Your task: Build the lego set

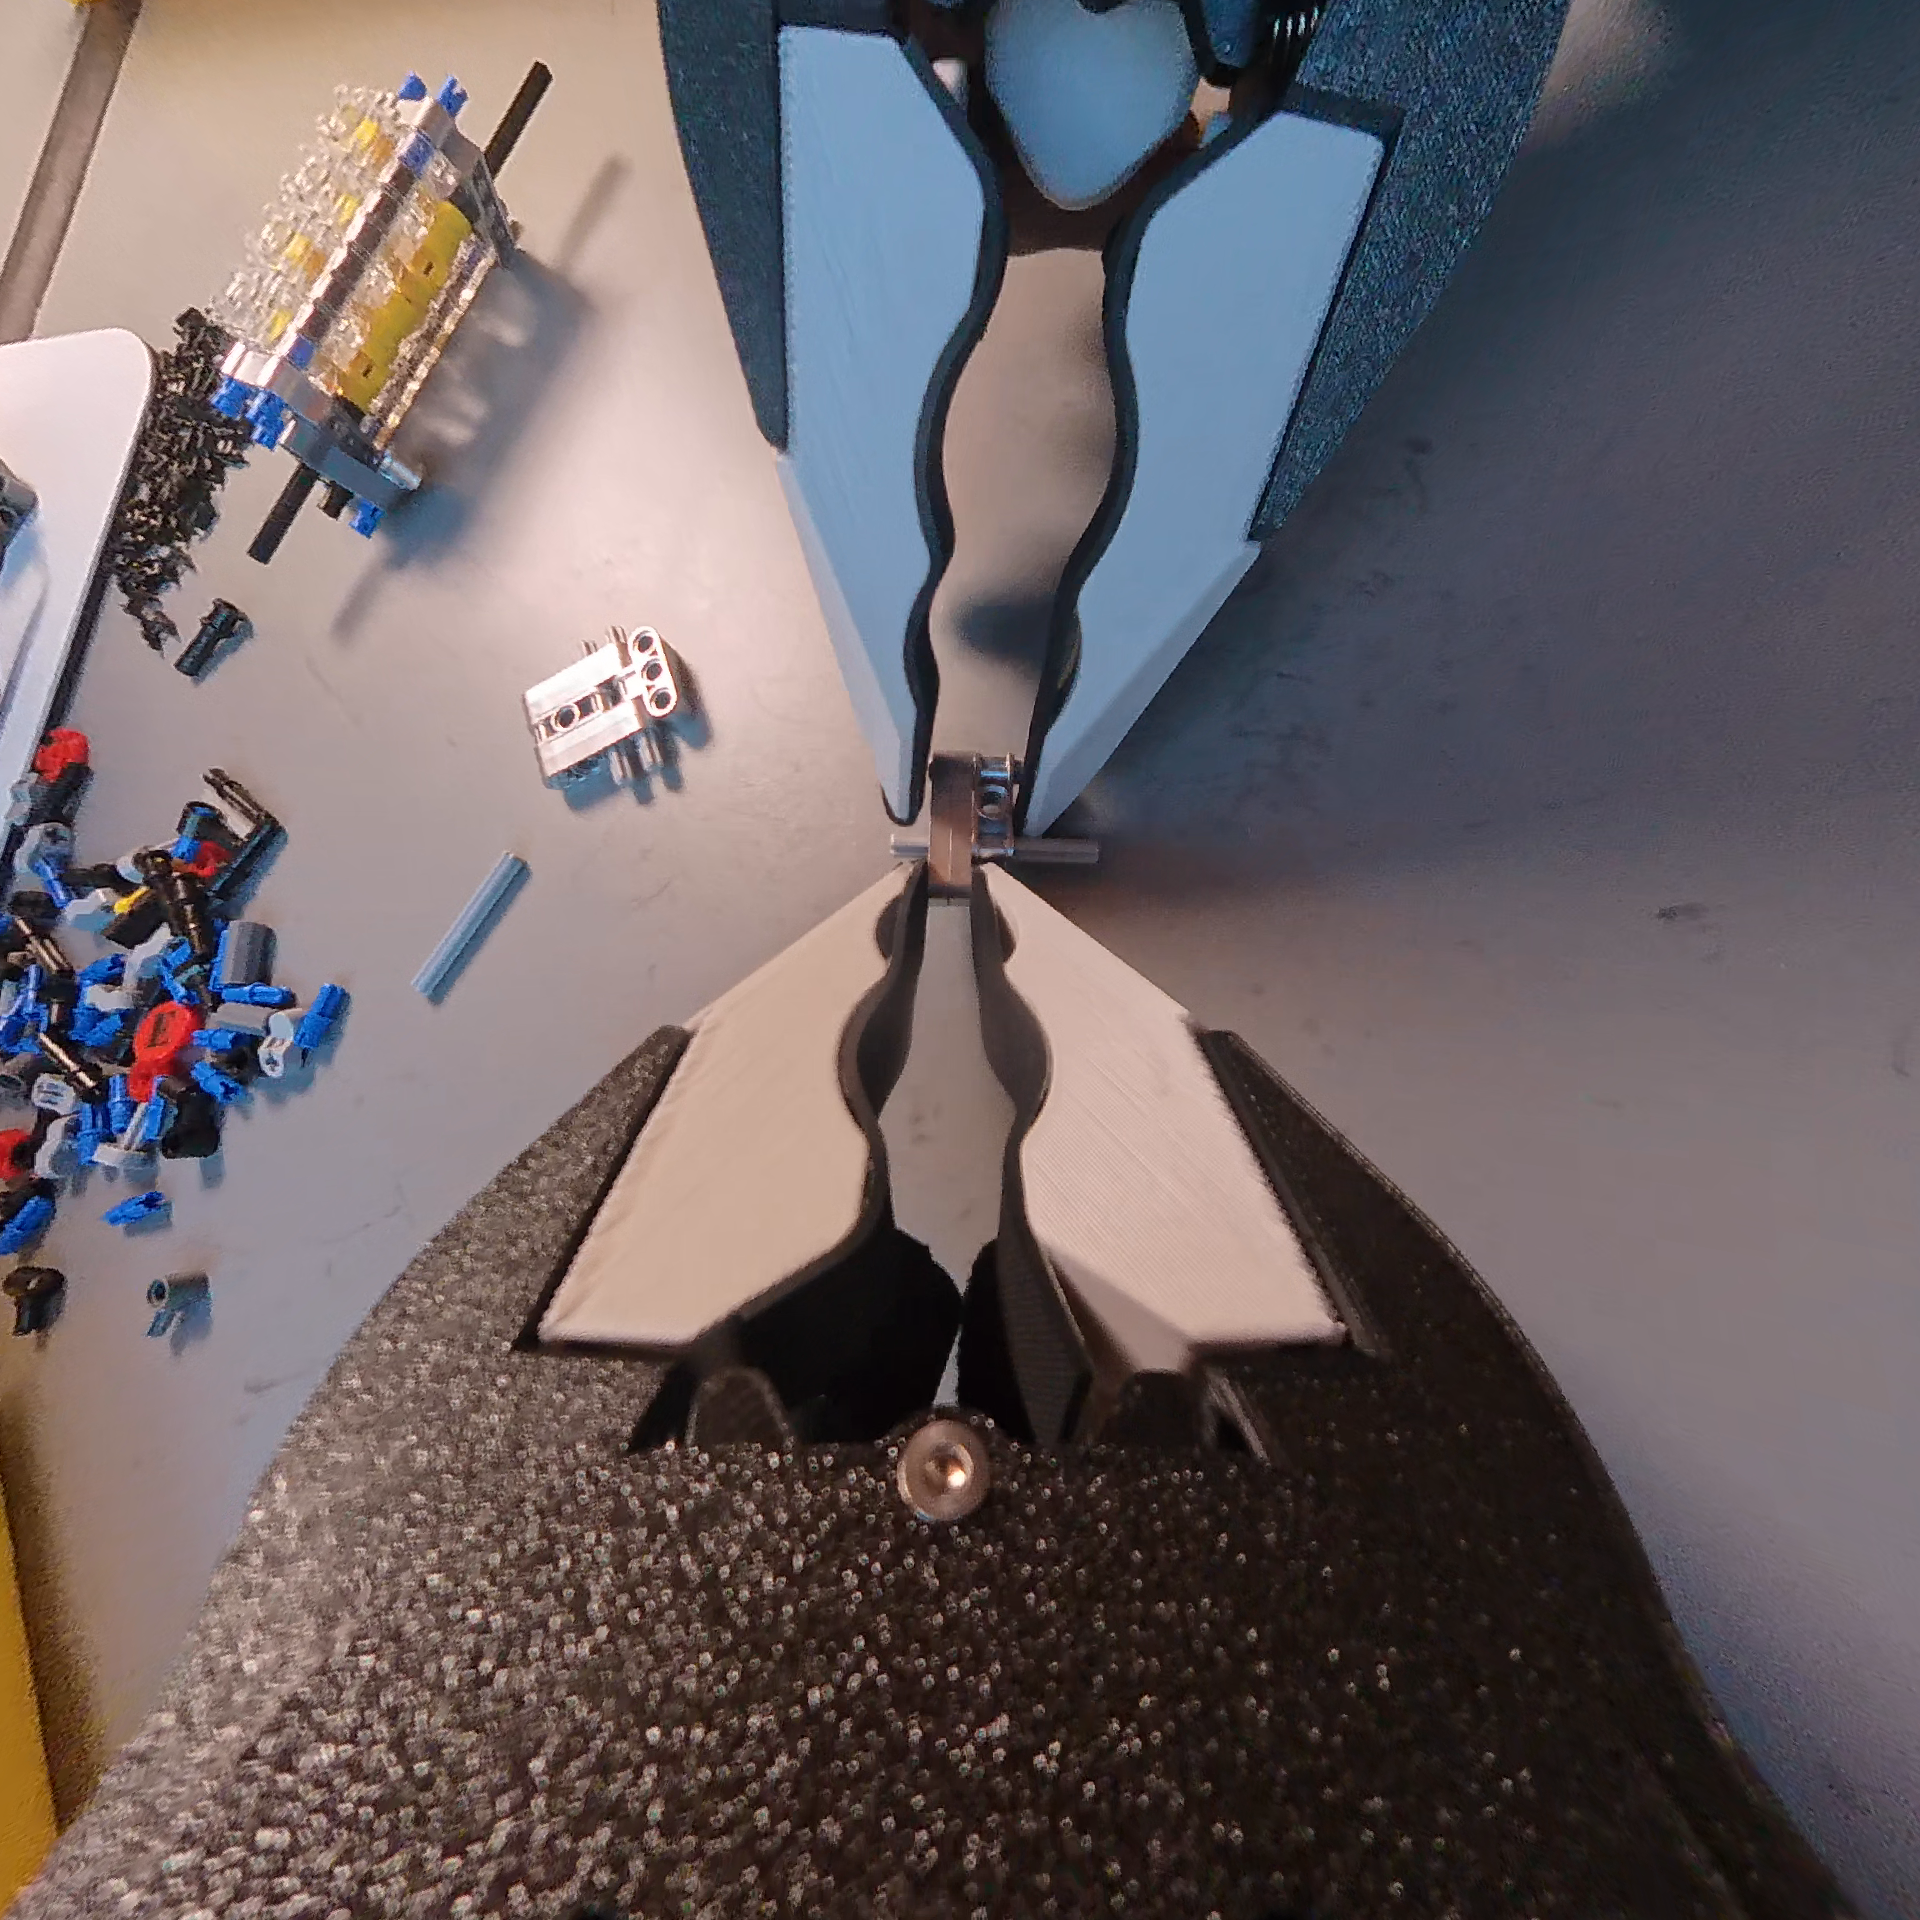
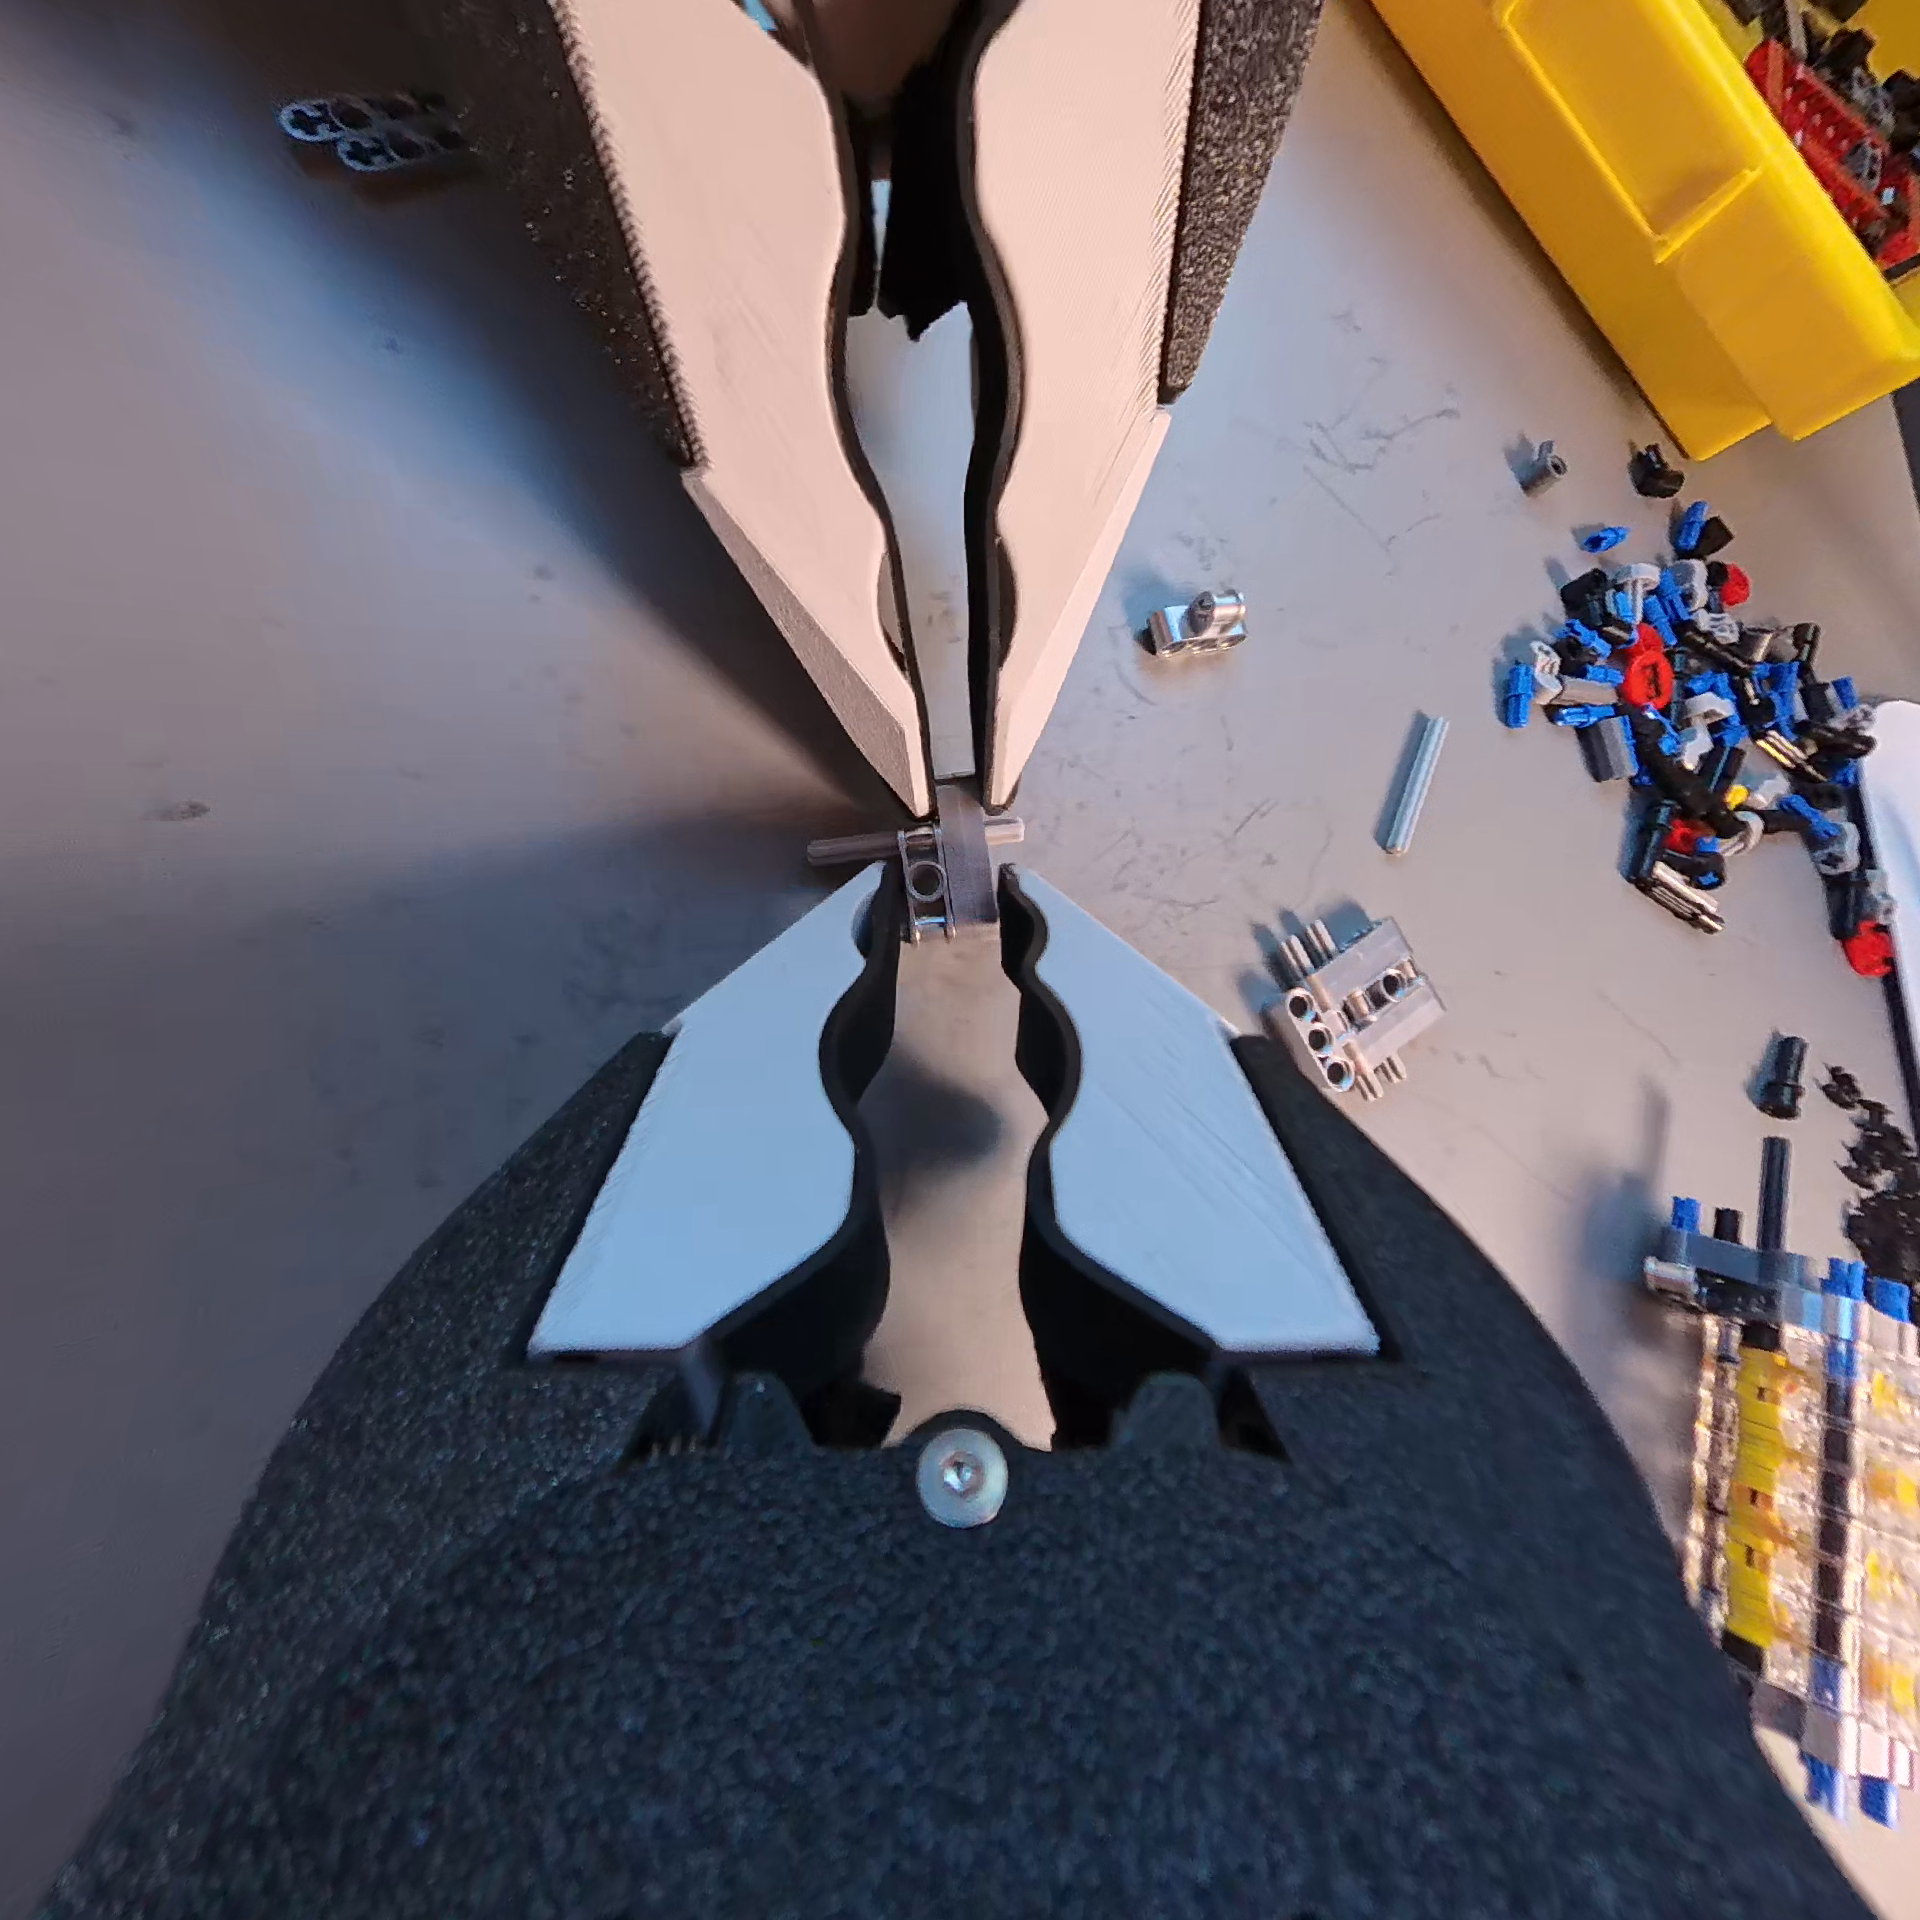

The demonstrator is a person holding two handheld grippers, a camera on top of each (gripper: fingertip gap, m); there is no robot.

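My two grippers meet tip to tip over a grey table. Between them is a small grey assembly [image 1: 951,831]: a flat grey beam and a pale perforated connector [image 2: 925,883] on a thin grey axle [image 1: 1060,852]. My left gripper [image 1: 948,883] is shut on the flat beam's end. My right gripper [image 2: 943,894] is shut around the connector and beam together. In the left wrist view the right gripper [image 1: 971,805] comes in from the top. In the right wrist view the left gripper [image 2: 951,795] comes in from the top. The assembly is held off the table.
A pile of loose blue, black and red parts [image 1: 125,1018] [image 2: 1714,727] lies to the side. Near it lie a clear-and-yellow built block [image 1: 353,312] [image 2: 1808,1455], a small grey sub-assembly [image 1: 608,712] [image 2: 1351,1013] and a grey rod [image 1: 468,925] [image 2: 1413,784]. A yellow bin [image 2: 1662,208] stands behind. The tips of both grippers are at nearly the same place.
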